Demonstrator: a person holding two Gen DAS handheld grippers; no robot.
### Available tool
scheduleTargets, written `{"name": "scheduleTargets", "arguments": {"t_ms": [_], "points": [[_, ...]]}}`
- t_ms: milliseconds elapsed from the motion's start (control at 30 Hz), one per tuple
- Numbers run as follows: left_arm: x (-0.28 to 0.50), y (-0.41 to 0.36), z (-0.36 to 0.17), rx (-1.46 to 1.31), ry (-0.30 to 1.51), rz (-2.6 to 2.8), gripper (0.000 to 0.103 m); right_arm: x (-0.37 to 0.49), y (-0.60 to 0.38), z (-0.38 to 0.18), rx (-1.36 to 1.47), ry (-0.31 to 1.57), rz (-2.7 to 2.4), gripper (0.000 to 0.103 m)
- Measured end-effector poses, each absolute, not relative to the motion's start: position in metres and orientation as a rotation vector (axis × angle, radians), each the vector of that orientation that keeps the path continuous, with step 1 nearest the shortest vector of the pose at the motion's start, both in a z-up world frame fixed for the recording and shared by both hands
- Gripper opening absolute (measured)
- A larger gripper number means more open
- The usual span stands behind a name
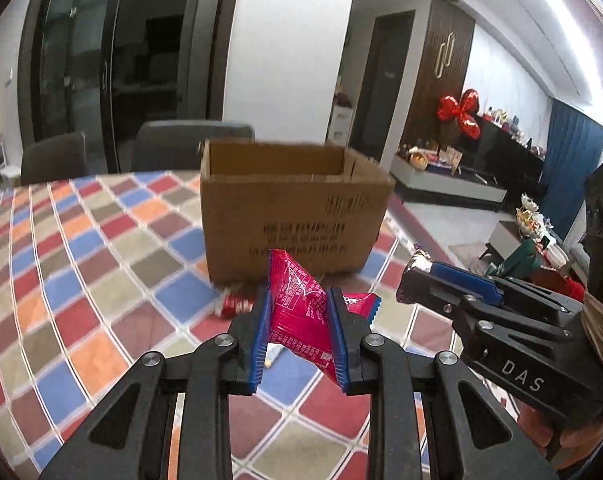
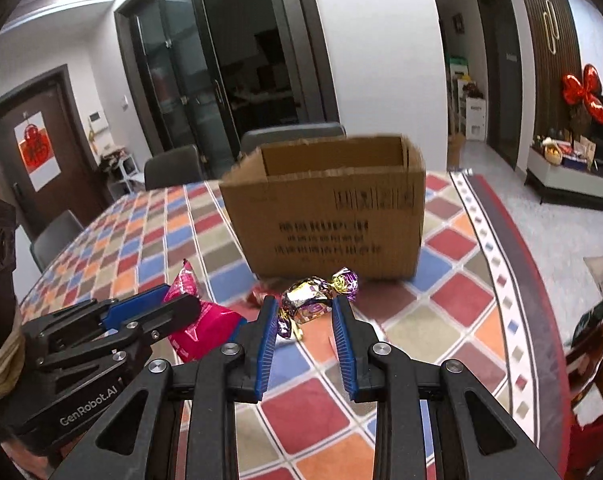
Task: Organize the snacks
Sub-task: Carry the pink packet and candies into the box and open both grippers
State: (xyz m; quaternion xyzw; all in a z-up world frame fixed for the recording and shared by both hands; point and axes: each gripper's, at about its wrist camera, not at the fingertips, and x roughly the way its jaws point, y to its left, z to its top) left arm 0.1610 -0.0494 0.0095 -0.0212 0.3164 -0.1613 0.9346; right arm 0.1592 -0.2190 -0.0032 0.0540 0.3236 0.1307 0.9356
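Left gripper is pinching a crinkly pink foil snack packet mid-body; right gripper is squeezing a purple-gold twist-wrapped candy. Both probably light, slippery.

I note white walls, dark glass-panelled doors and grey chairs behind the table's far edge. To the right, pale floor, a red bow-shaped balloon and blue curtains.
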Motion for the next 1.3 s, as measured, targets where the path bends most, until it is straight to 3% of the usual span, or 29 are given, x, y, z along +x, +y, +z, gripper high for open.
{"name": "scheduleTargets", "arguments": {"t_ms": [700,1300], "points": [[0.225,-0.053,0.088,0.062,0.476,-0.323,0.027,0.211,-0.219,0.076,0.014,0.5,0.239,0.029],[0.33,-0.068,0.088,0.089,0.558,-0.35,0.029,0.302,-0.224,0.082,-0.019,0.607,0.199,0.029]]}}
